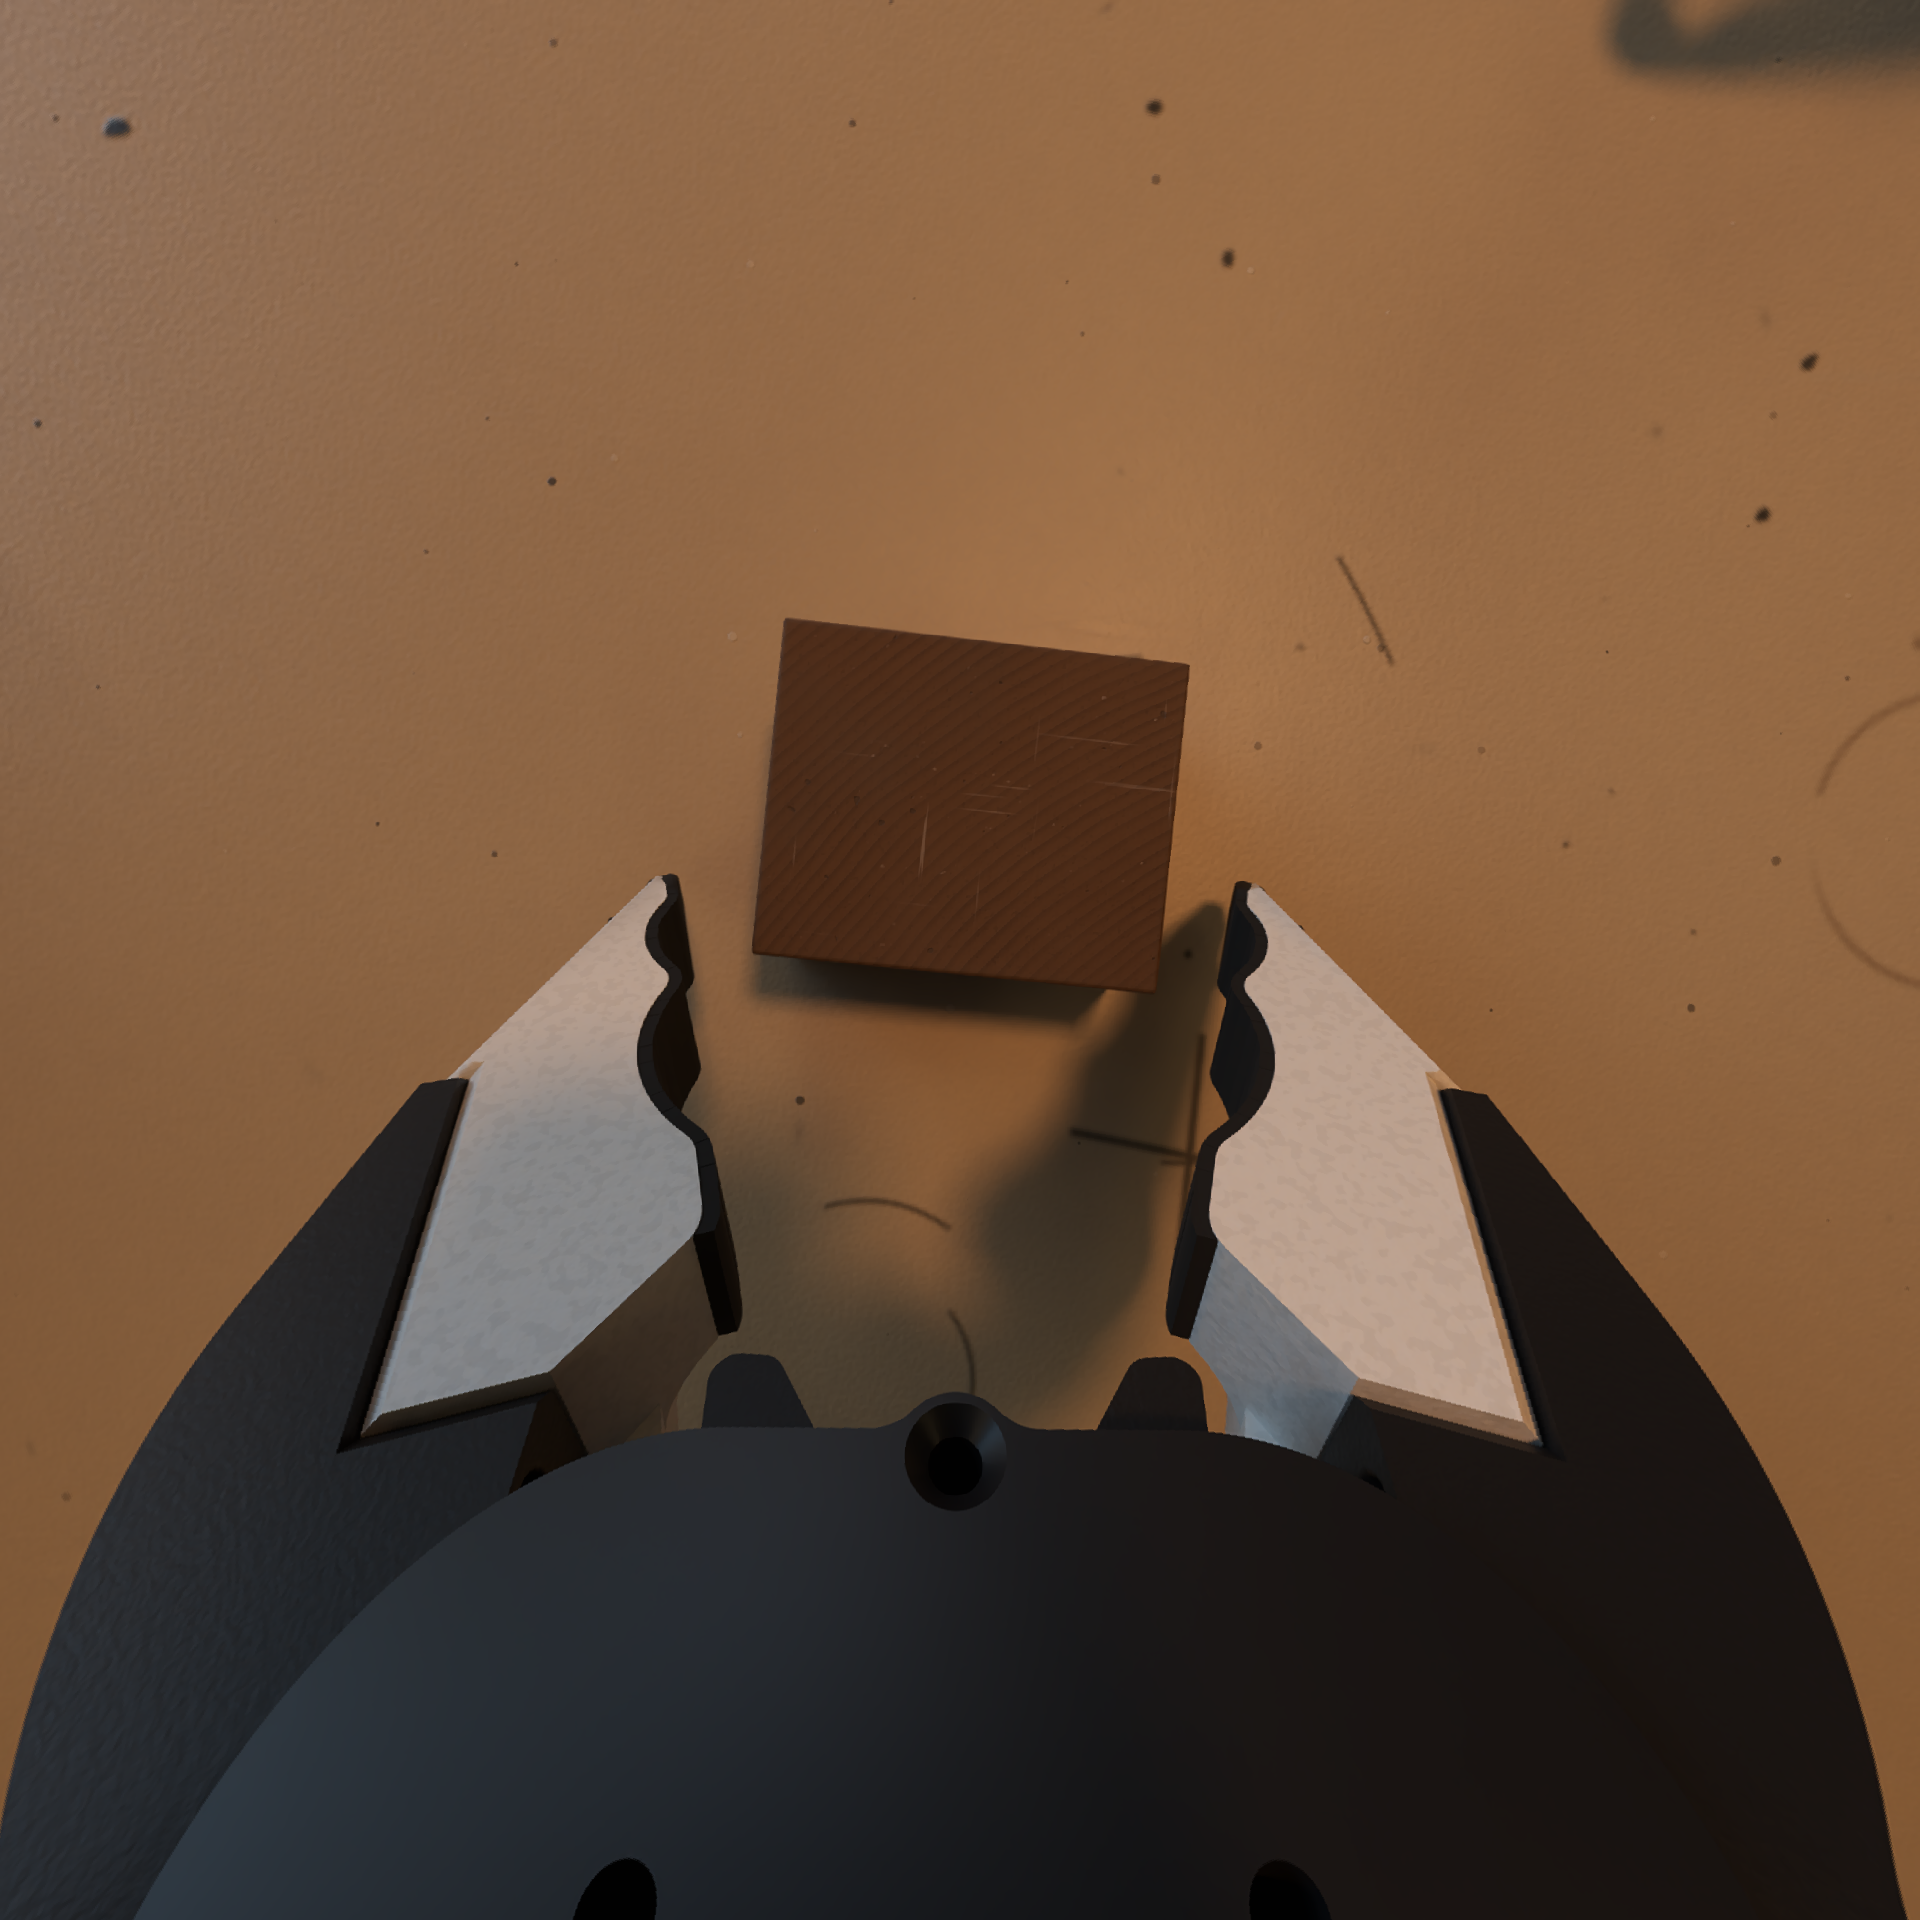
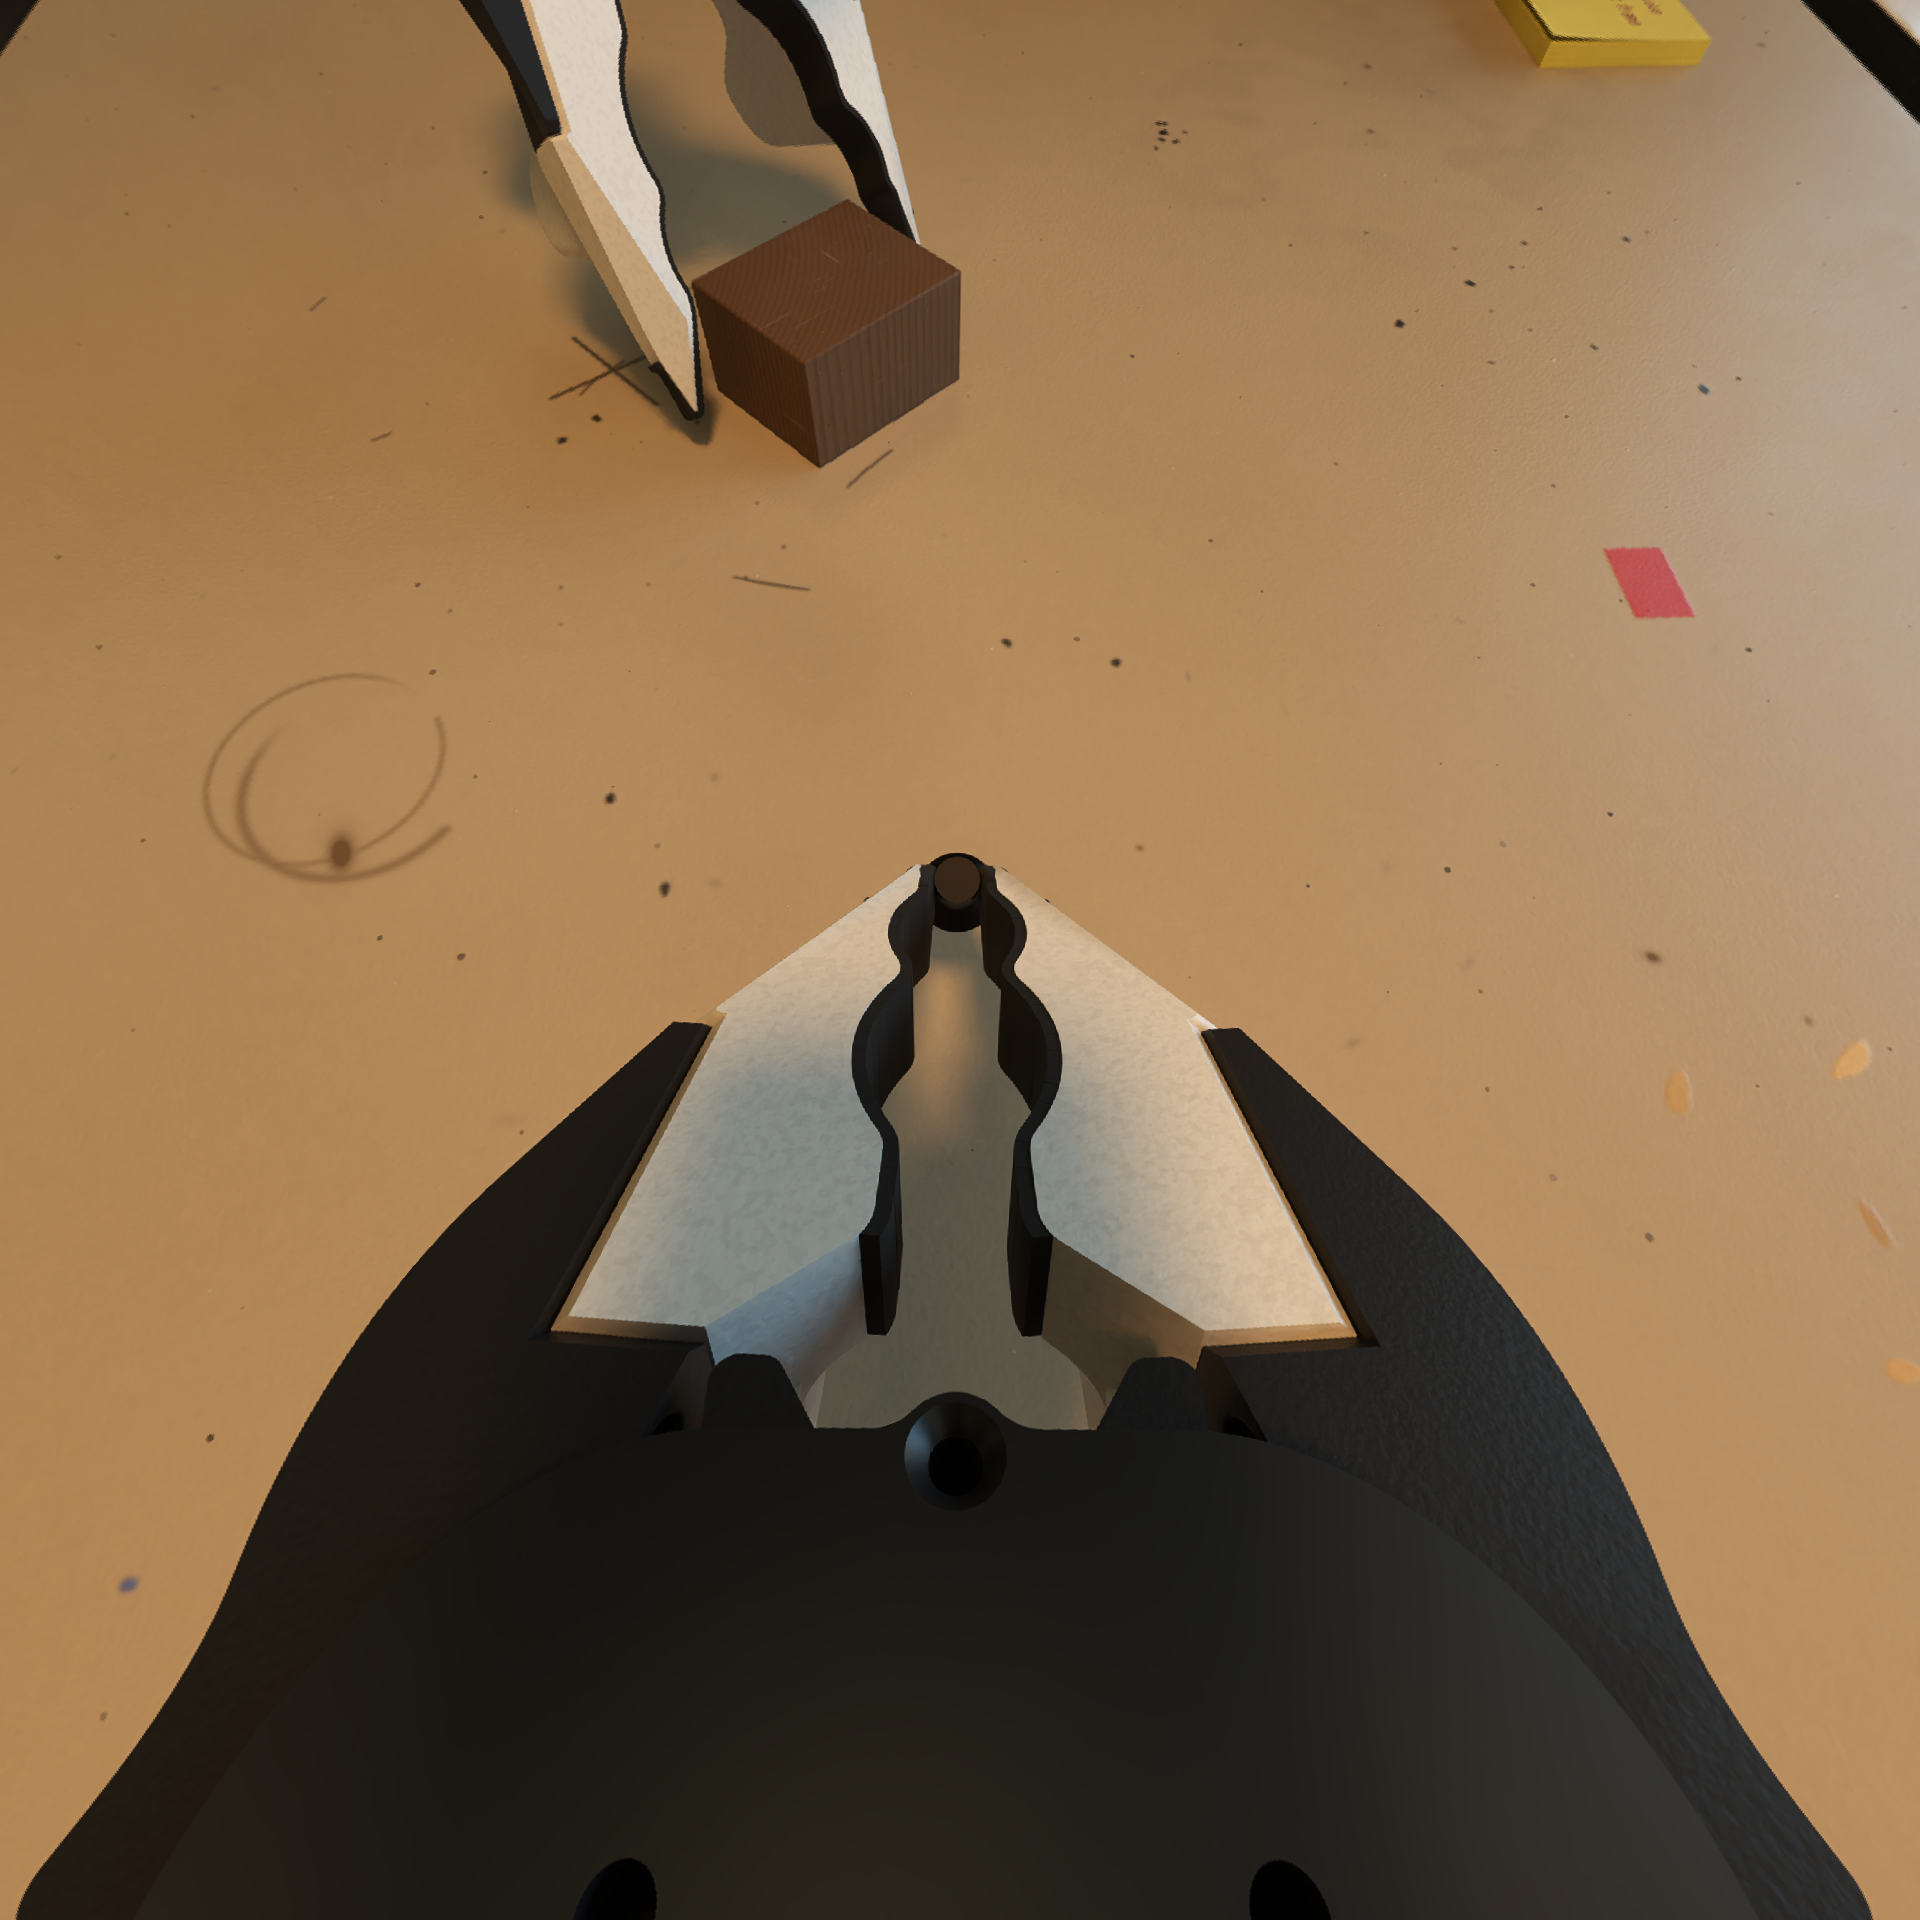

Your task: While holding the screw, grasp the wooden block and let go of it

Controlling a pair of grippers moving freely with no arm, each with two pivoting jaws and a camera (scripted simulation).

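Observation:
The wooden block (image 1: 971,805) is a dark brown cube resting on the tan table (image 1: 416,416). My left gripper (image 1: 956,888) is open, and its two fingertips stand on either side of the block's near end with a small gap on each side. In the right wrist view the block (image 2: 831,322) sits at the far middle, with the left gripper (image 2: 800,322) straddling it from above. My right gripper (image 2: 956,878) is shut on the screw (image 2: 956,885), of which only a dark round end shows between the tips, held above the table.
A yellow box (image 2: 1600,31) lies at the far right near the table's dark edge (image 2: 1881,52). A flat red patch (image 2: 1649,582) is on the table to the right. Ring marks and specks mark the surface.

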